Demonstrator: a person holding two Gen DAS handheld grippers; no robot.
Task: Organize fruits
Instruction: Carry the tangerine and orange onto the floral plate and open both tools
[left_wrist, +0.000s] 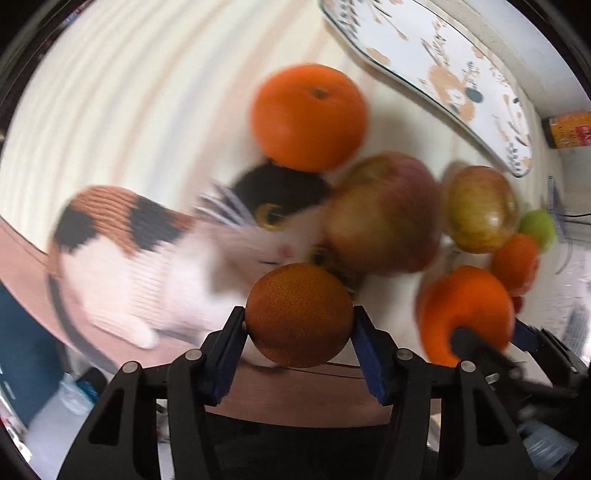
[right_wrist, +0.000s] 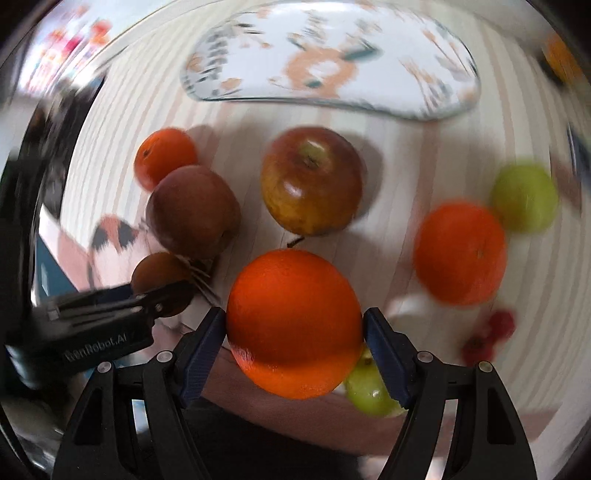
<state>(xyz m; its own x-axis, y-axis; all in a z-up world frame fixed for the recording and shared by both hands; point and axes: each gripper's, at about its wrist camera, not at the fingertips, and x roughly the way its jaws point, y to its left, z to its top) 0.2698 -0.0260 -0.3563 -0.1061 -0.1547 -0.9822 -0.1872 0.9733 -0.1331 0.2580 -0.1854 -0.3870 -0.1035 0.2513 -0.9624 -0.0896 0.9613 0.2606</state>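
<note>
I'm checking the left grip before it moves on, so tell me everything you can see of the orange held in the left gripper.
The orange is round, dull dark orange, with a finely pitted peel; no stem end shows in the left wrist view. It sits clamped between the left gripper's two blue-padded fingers, one pad on each side at about its widest part, and nothing else visibly touches it. Behind it lie a cat-patterned cloth and a reddish apple. The right wrist view shows it partly hidden behind the fingers.

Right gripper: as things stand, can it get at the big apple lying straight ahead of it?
Probably not yet. The right gripper is already shut on an orange, which fills its jaws. The apple itself lies ahead in the open on the striped table, nothing covering it, so the path looks free once the orange is set down.
</note>
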